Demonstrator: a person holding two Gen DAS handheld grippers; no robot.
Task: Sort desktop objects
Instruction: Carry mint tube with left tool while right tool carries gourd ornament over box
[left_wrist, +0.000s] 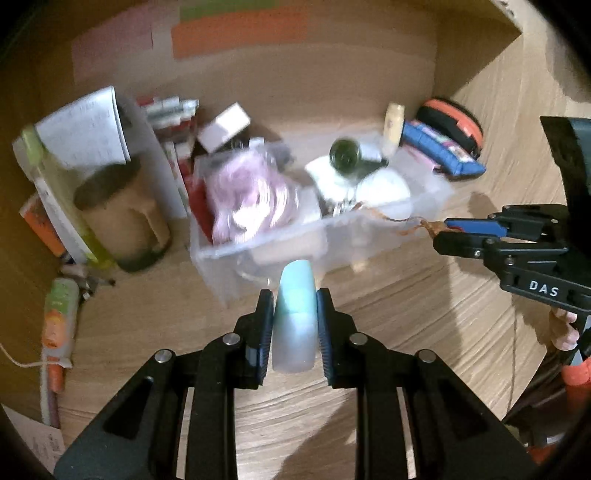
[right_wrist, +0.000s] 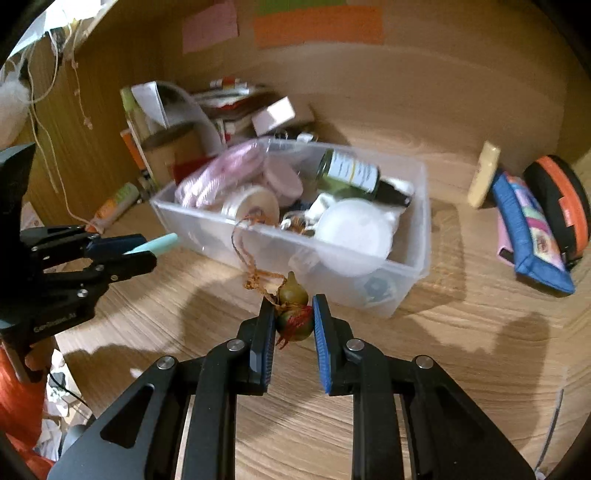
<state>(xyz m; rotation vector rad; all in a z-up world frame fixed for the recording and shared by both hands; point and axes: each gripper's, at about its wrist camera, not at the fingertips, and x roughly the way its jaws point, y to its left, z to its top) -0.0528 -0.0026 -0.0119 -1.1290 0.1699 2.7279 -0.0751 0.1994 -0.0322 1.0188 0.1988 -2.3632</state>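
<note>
My left gripper (left_wrist: 294, 317) is shut on a pale mint-green tube (left_wrist: 296, 317), held just in front of a clear plastic bin (left_wrist: 258, 243). It shows at the left of the right wrist view (right_wrist: 144, 251). My right gripper (right_wrist: 293, 321) is shut on a small green gourd charm (right_wrist: 293, 314) with a red tassel; its brown cord (right_wrist: 247, 258) trails up over the bin's rim (right_wrist: 207, 214). In the left wrist view the right gripper (left_wrist: 443, 236) sits at the bin's right end. The bin holds a pink cable, a green bottle (right_wrist: 351, 173), white lids and other small items.
A brown mug (left_wrist: 122, 218), papers and booklets stand left of the bin. A blue pencil case (right_wrist: 532, 232), an orange-black pouch (right_wrist: 561, 206) and a cream tube (right_wrist: 484, 173) lie at the right. A glue tube (left_wrist: 59, 317) lies at far left. A wooden wall with sticky notes is behind.
</note>
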